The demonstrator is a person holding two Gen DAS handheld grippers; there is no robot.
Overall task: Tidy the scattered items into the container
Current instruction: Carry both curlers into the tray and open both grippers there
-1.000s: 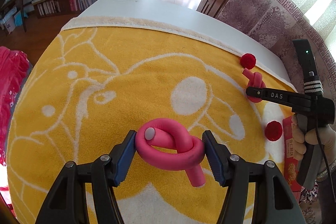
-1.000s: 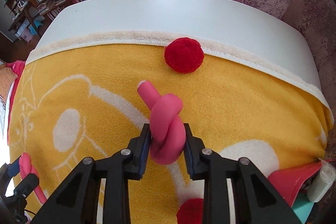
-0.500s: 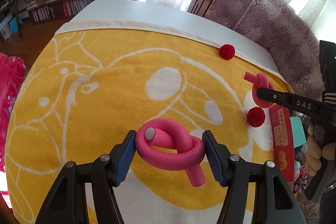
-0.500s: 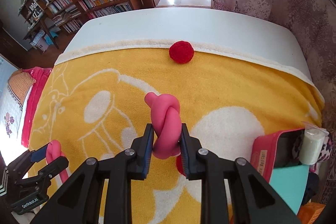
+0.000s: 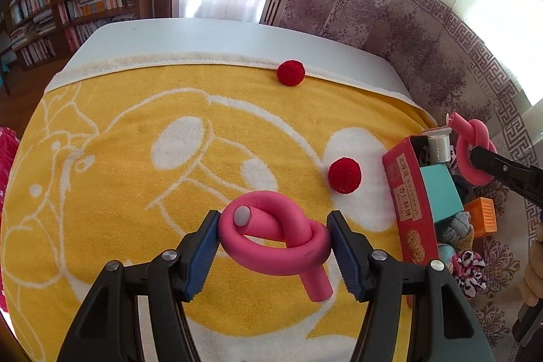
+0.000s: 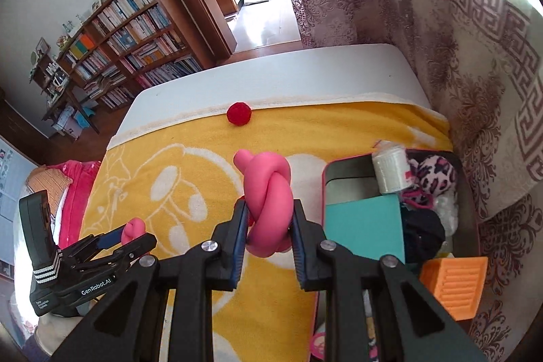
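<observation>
Seen from the left wrist, my left gripper (image 5: 273, 241) was clamped on a knotted pink foam roller (image 5: 275, 241), its blue pads pressing both sides of the loop, raised above the yellow towel (image 5: 135, 158). In the second before, the red tin (image 5: 409, 195) had slid into sight ahead and to the right of my fingers, where only its edge had shown; I judged that the left load was now being carried toward it. One red pom-pom (image 5: 344, 175) lay just ahead of the fingers, near the tin's side, and a second pom-pom (image 5: 291, 73) sat far ahead at the towel's white border. Beyond the tin, the right gripper (image 5: 475, 158) hung with its own pink knot (image 5: 473, 151) over the far rim. From the right wrist, my right gripper (image 6: 268, 223) was shut tight on that second knotted roller (image 6: 268, 195), held upright between the jaws. A second earlier the knot had been low on the towel; now the open tin (image 6: 342, 168) lay just to the right of the fingers, already crowded with a teal box (image 6: 366, 226), a white spool (image 6: 390, 172) and a leopard-print scrunchie (image 6: 432, 173). By my reckoning the right roller was close to release, with the left to follow and both pom-poms still to collect. The left gripper (image 6: 134, 234) showed low to the left.
</observation>
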